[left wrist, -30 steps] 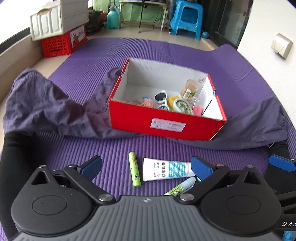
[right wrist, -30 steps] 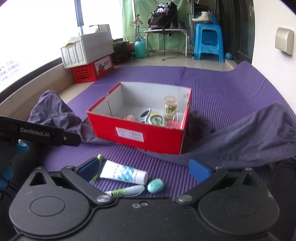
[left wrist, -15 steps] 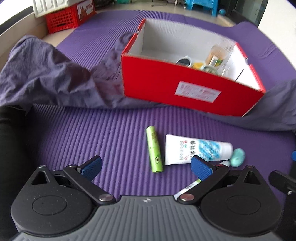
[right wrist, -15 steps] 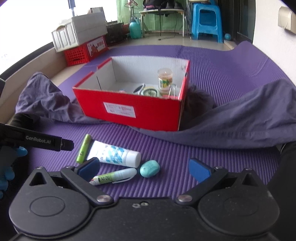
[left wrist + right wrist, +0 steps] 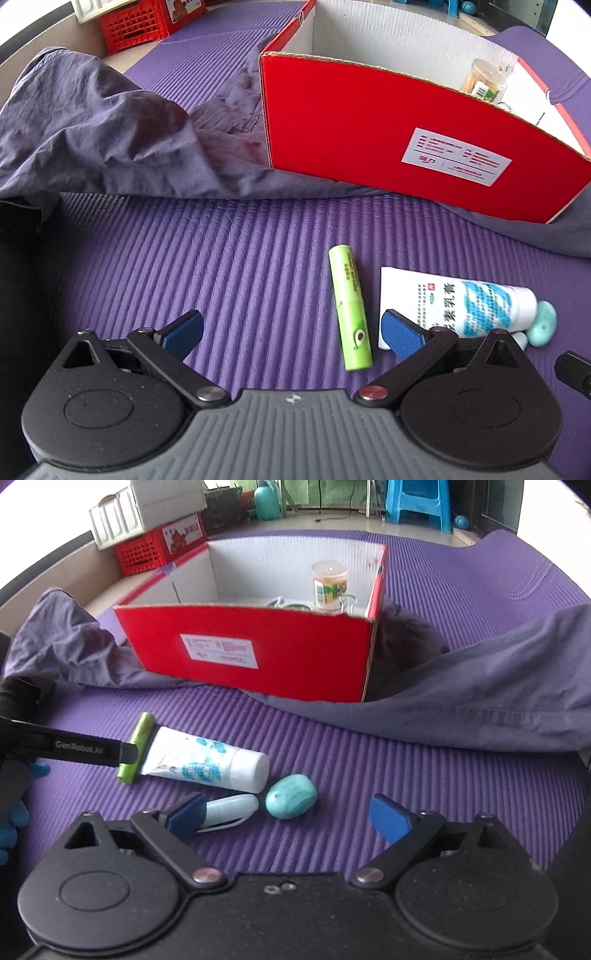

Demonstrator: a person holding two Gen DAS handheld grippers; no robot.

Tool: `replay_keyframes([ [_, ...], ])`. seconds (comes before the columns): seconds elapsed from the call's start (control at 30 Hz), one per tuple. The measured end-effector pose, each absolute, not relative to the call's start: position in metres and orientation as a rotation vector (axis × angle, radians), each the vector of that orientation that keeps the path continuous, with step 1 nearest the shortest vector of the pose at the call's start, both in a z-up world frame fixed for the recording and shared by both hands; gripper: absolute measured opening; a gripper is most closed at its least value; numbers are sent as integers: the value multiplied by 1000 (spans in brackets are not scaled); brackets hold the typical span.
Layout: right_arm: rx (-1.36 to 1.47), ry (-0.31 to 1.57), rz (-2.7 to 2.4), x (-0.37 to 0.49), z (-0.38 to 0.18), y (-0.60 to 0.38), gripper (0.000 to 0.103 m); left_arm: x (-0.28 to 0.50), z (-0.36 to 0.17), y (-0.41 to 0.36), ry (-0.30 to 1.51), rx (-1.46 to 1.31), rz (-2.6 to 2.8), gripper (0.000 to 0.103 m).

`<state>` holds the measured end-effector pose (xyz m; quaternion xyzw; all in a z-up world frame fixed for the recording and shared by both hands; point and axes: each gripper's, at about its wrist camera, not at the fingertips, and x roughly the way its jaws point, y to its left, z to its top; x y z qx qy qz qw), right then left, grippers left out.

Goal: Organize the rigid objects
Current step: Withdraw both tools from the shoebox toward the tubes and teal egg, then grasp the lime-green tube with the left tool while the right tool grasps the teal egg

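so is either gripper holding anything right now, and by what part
Nothing is held. The left gripper and right gripper are both open over the mat.

On the mat: one green tube, one white cream tube, one white pen-like stick, one teal stone. At 12 o'clock: one red box, one visible jar.
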<state>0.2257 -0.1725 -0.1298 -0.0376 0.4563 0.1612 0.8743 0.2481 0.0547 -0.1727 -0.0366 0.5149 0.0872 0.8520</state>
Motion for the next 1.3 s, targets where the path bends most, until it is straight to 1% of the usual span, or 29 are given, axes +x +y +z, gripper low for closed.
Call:
replay_keyframes([
  [0.07, -82, 961, 328, 230, -136, -171, 88, 251, -177, 55, 1084, -73, 192, 103],
  [0.17, -79, 972, 309, 237, -144, -171, 82, 255, -182, 56, 1087, -68, 195, 103],
  [0.33, -90, 997, 303, 242, -157, -172, 78, 258, -189, 56, 1080, -57, 198, 103],
  [0.5, -73, 996, 305, 244, -162, -174, 70, 259, -190, 51, 1048, -34, 217, 102],
  [0.53, -75, 997, 307, 244, -163, -173, 65, 258, -190, 48, 1040, -22, 218, 102],
  [0.57, -74, 998, 310, 245, -163, -173, 64, 258, -190, 46, 1033, -11, 219, 101],
  [0.63, -75, 991, 311, 244, -163, -173, 63, 256, -189, 45, 1024, -22, 210, 95],
  [0.67, -74, 988, 313, 244, -163, -173, 61, 255, -188, 46, 1024, -32, 210, 93],
  [0.7, -71, 986, 317, 244, -162, -173, 61, 254, -187, 46, 1022, -42, 209, 88],
  [0.73, -68, 985, 319, 244, -162, -173, 60, 253, -187, 45, 1017, -51, 197, 78],
  [0.77, -68, 984, 320, 244, -162, -174, 60, 252, -186, 44, 1012, -56, 182, 74],
  [0.8, -68, 982, 320, 244, -162, -174, 60, 251, -185, 42, 1011, -56, 169, 64],
  [0.87, -69, 979, 322, 244, -162, -174, 60, 250, -182, 37, 1010, -47, 151, 56],
  [0.97, -72, 969, 324, 243, -163, -174, 59, 250, -181, 38, 1014, -67, 141, 49],
  [1.0, -72, 967, 324, 243, -163, -174, 58, 250, -180, 38, 1013, -72, 136, 43],
  [1.07, -71, 961, 321, 242, -162, -175, 55, 249, -178, 39, 1011, -74, 126, 37],
  [1.1, -69, 959, 318, 242, -162, -175, 54, 249, -178, 39, 1011, -77, 118, 32],
  [1.17, -69, 956, 310, 242, -162, -176, 48, 248, -177, 38, 1009, -79, 115, 30],
  [1.23, -61, 951, 306, 242, -161, -178, 44, 247, -176, 38, 1004, -82, 108, 24],
  [1.27, -60, 949, 307, 242, -161, -178, 38, 247, -175, 39, 1002, -85, 104, 23],
  [1.3, -56, 947, 315, 242, -161, -178, 34, 246, -175, 39, 999, -83, 105, 23],
])
